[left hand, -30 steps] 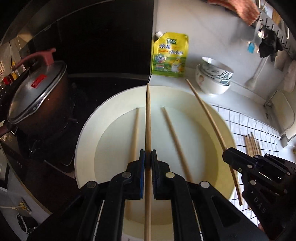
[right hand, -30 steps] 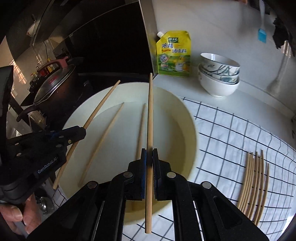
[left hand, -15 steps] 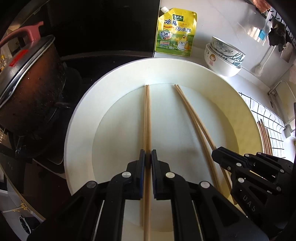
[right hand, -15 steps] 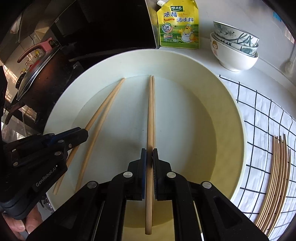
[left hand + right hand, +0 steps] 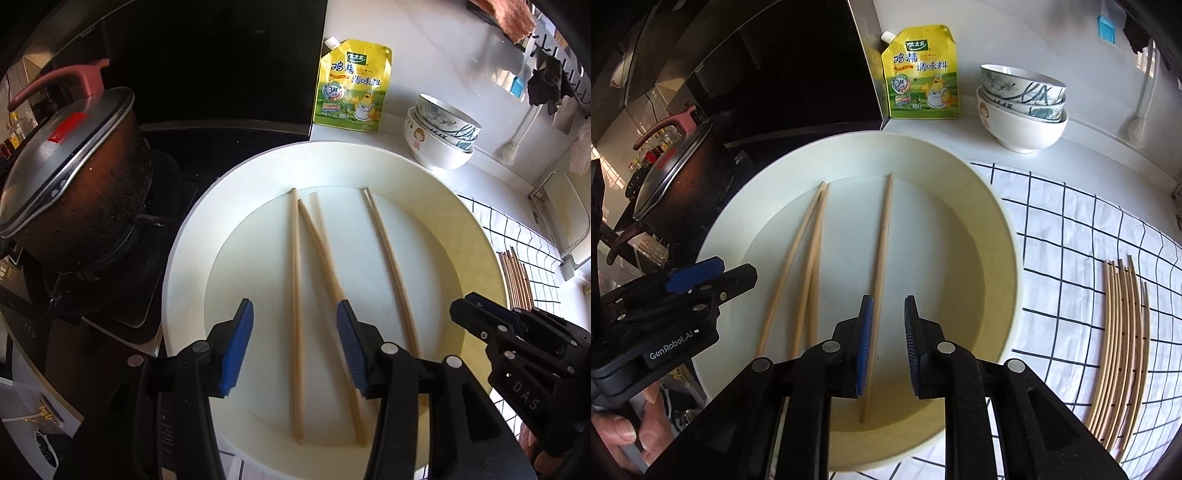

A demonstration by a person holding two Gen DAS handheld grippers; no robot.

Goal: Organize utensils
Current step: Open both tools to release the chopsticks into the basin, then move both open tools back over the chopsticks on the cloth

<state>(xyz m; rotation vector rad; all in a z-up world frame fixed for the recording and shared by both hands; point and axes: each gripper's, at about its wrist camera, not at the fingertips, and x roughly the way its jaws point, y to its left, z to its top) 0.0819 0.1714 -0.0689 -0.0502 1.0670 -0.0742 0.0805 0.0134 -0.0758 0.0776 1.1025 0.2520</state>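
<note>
Three wooden chopsticks lie in a wide cream plate (image 5: 476,236). My left gripper (image 5: 295,347) hovers low over the plate. Its jaws are opening, and a straight chopstick (image 5: 295,280) lies on the plate between them, free of both pads. A slanted, slightly blurred chopstick (image 5: 321,251) runs beside the right pad. My right gripper (image 5: 888,343) is also opening. A single chopstick (image 5: 881,243) rests on the plate along its left pad, not pinched. The other two chopsticks (image 5: 801,258) lie left of it. A bundle of chopsticks (image 5: 1123,350) lies on the checked cloth.
A lidded pot (image 5: 74,177) sits on the dark stove left of the plate. A yellow seasoning pouch (image 5: 351,88) and stacked bowls (image 5: 443,136) stand behind it. The checked cloth (image 5: 1071,221) covers the counter to the right. A person's hand (image 5: 620,435) holds the left gripper.
Both grippers came down to the plate and let go of their chopsticks, which now lie in it. The left jaws opened wide, the right jaws a little.
</note>
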